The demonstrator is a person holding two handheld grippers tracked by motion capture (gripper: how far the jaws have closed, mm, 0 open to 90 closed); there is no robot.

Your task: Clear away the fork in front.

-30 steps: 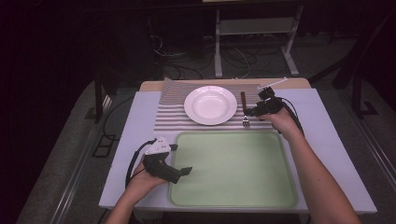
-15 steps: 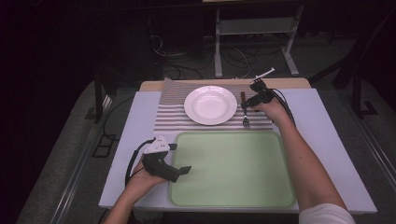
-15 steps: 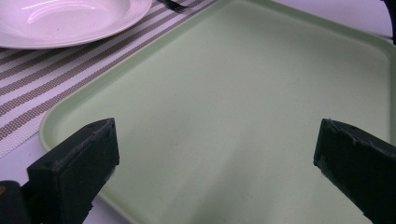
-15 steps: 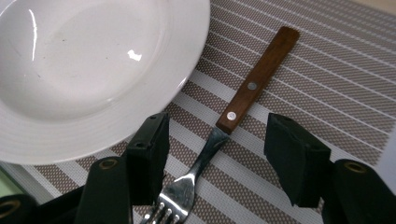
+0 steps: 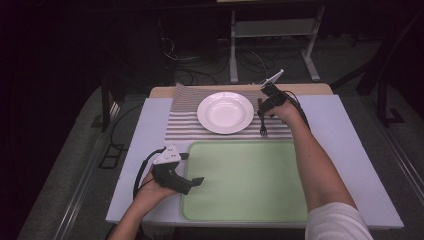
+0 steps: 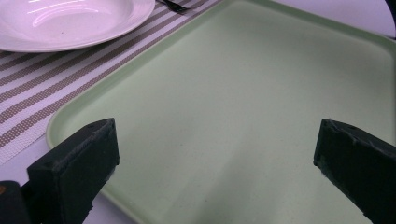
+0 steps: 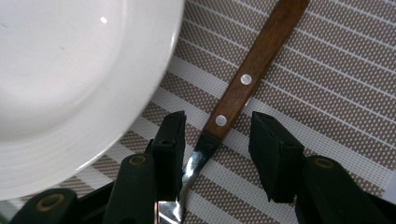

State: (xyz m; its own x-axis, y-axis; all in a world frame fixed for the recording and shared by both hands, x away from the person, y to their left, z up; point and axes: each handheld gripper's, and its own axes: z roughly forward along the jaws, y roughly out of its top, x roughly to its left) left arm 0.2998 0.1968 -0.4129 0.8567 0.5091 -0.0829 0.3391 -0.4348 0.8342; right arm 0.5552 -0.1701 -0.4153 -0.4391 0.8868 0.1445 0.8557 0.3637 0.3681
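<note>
A fork (image 5: 262, 125) with a wooden handle (image 7: 254, 60) lies on the striped placemat (image 5: 185, 125), just right of the white plate (image 5: 225, 112). My right gripper (image 5: 263, 109) points down over the fork. In the right gripper view its jaws (image 7: 217, 126) straddle the spot where handle meets metal neck. They have just been closing, and a gap still shows on each side of the fork. My left gripper (image 5: 192, 169) rests at the left edge of the green tray (image 5: 250, 175). It is open (image 6: 217, 149), with nothing between the jaws.
The plate's rim (image 7: 154, 93) lies close to the right gripper's left jaw. The placemat and tray sit on a white table (image 5: 340, 150), which has dark floor and cables beyond its far edge. The fork's tines (image 6: 173, 4) show past the tray's far corner.
My right hand has moved left toward the plate and settled lower over the fork's handle. The left hand and its gripper have stayed where they were.
</note>
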